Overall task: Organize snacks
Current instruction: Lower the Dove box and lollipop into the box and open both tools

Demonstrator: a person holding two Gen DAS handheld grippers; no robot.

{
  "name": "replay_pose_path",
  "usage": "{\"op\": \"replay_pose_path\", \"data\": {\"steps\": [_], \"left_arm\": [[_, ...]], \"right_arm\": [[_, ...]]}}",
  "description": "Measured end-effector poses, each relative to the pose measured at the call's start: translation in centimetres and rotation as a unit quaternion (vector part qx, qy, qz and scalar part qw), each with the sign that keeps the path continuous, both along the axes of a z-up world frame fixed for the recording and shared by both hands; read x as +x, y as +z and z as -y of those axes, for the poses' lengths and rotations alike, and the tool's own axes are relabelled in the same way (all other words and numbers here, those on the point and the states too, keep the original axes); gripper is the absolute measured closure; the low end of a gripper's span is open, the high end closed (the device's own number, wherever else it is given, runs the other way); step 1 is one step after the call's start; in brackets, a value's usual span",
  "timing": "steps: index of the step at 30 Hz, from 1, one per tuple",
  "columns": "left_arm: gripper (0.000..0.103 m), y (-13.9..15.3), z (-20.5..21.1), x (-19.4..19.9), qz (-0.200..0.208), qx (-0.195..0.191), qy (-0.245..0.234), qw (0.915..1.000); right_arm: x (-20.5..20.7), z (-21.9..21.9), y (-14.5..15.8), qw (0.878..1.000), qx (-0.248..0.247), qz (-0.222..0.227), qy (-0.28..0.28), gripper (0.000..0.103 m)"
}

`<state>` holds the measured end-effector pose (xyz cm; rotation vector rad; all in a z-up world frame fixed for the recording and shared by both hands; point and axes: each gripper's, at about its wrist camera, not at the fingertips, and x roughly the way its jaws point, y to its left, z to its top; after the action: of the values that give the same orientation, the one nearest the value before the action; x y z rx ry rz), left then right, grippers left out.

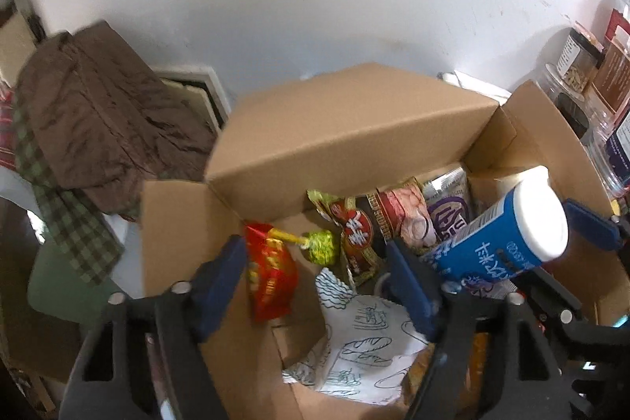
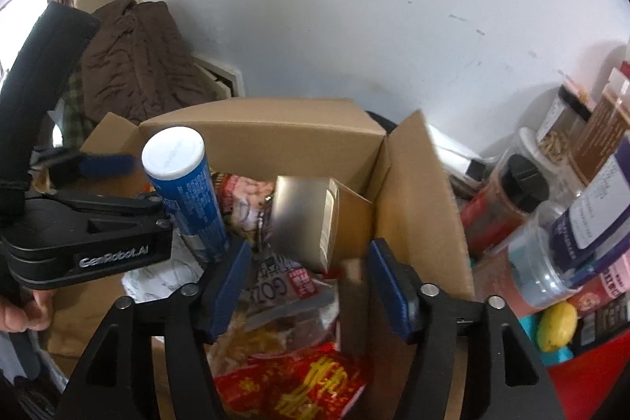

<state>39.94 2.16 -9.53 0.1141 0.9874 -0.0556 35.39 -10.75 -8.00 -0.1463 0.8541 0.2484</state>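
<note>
Box: the open cardboard box [image 1: 342,128] sits below both my hand-held grippers, its flaps standing up, snacks packed inside.
Left hand-held gripper [image 1: 319,282]: released, blue pads spread over the box's left half; nothing is pressed between them (a red snack packet [image 1: 271,278] lies in the gap, loose in the box).
Right hand-held gripper [image 2: 303,286]: released too, jaws apart above the box's right side; no pad touches anything.
Blue can [image 2: 185,191]: white-lidded, leaning tilted inside the box near the middle, between my two grippers; in the left wrist view it lies beside my right pad, apparently free.
Grey carton [image 2: 303,219]: tilted against the box's right wall, blurred.
Other snacks: a red-and-yellow bag [image 2: 299,384] at the near edge, a white bread-print bag [image 1: 366,341] at the near left, and packets upright along the far wall.
Outside the box: jars [image 2: 551,254] crowd past its right flap.
</note>
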Motion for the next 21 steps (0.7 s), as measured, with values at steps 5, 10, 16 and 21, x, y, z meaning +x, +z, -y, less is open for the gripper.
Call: {"op": "replay_pose_path", "data": {"steps": [5,10,16,21], "left_arm": [[0.028,1.4,0.0,-0.7,0.010,-0.010,-0.002,0.9999],[0.028,3.5,0.2,-2.0,0.031,-0.013,-0.005,0.9994],[0.028,6.2,0.4,-4.3,0.058,-0.021,-0.017,0.9980],[0.028,9.2,0.4,-7.1,0.089,-0.033,-0.024,0.9952]], "right_arm": [[-0.1,0.6,0.6,1.000,0.010,-0.003,-0.001,0.038],[-1.1,0.9,2.2,1.000,0.012,0.011,-0.001,0.038],[-2.5,0.7,4.9,0.999,0.014,0.039,0.000,0.038],[-5.0,1.1,7.6,0.997,0.014,0.071,-0.001,0.038]]}}
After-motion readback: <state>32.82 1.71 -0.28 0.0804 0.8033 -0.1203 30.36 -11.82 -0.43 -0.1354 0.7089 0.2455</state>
